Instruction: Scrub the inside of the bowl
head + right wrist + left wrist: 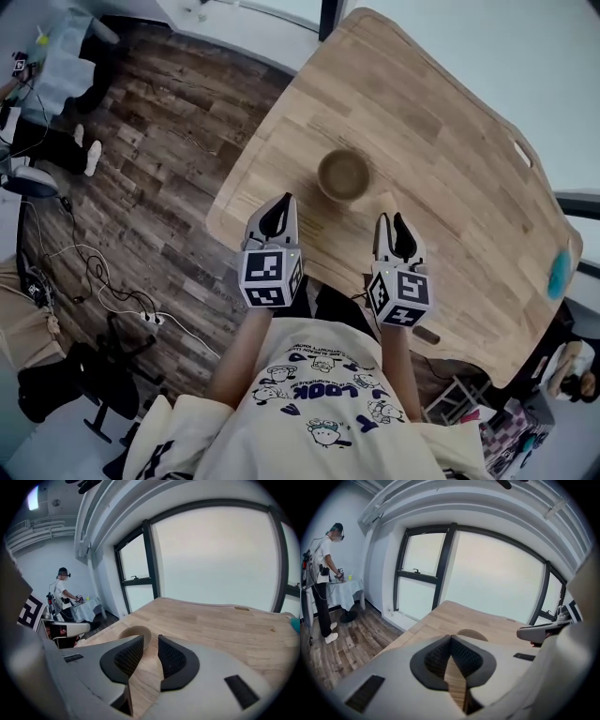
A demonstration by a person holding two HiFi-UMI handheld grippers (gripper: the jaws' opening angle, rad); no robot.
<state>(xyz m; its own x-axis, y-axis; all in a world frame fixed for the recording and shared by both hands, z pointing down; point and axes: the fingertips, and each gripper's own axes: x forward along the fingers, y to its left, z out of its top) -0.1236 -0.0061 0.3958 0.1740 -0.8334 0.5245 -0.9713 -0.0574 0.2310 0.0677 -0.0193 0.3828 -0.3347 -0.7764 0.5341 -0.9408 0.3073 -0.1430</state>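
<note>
Most of the bowl point(472, 634) hides behind the left gripper point(451, 638).

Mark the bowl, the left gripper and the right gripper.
bowl point(343, 175), head view, middle of its inside.
left gripper point(284, 199), head view, between its fingertips.
right gripper point(394, 218), head view, between its fingertips.
</note>
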